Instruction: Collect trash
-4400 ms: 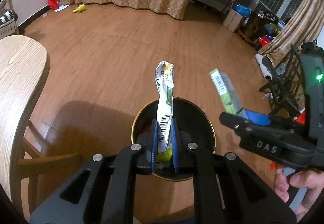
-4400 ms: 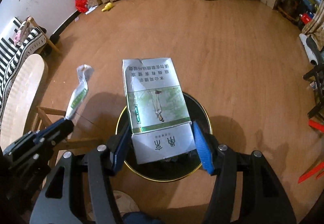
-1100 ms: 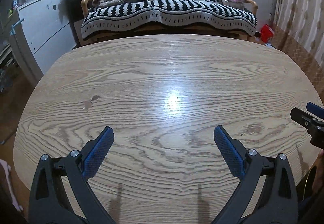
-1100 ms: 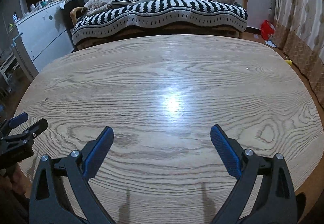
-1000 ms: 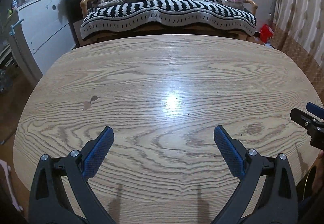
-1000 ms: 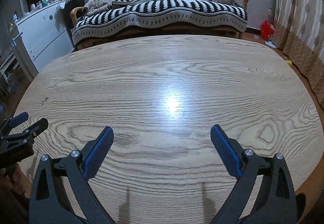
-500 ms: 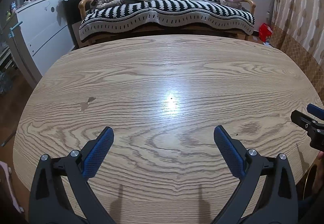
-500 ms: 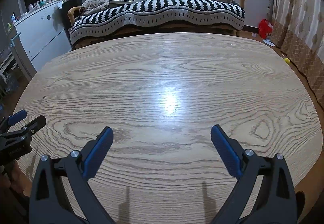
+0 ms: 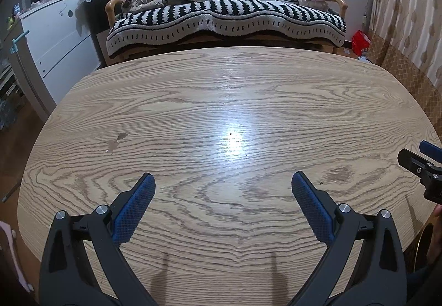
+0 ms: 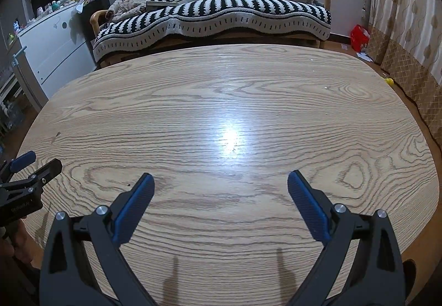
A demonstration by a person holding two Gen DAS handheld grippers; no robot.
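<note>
I am holding my left gripper [image 9: 223, 188] and right gripper [image 10: 220, 188] spread apart, both empty, over the oval oak-grain tabletop [image 9: 234, 90]; no trash is showing ahead of either, so neither is nearer.

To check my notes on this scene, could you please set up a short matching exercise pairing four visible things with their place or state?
Things:
1. left gripper
2. sofa
3. dresser
4. curtain

Places or states:
A. along the right side of the room
B. open, above the table, holding nothing
C. behind the table, under a black and white striped cover
D. white, at the left wall

Pairs: 1-B, 2-C, 3-D, 4-A
</note>
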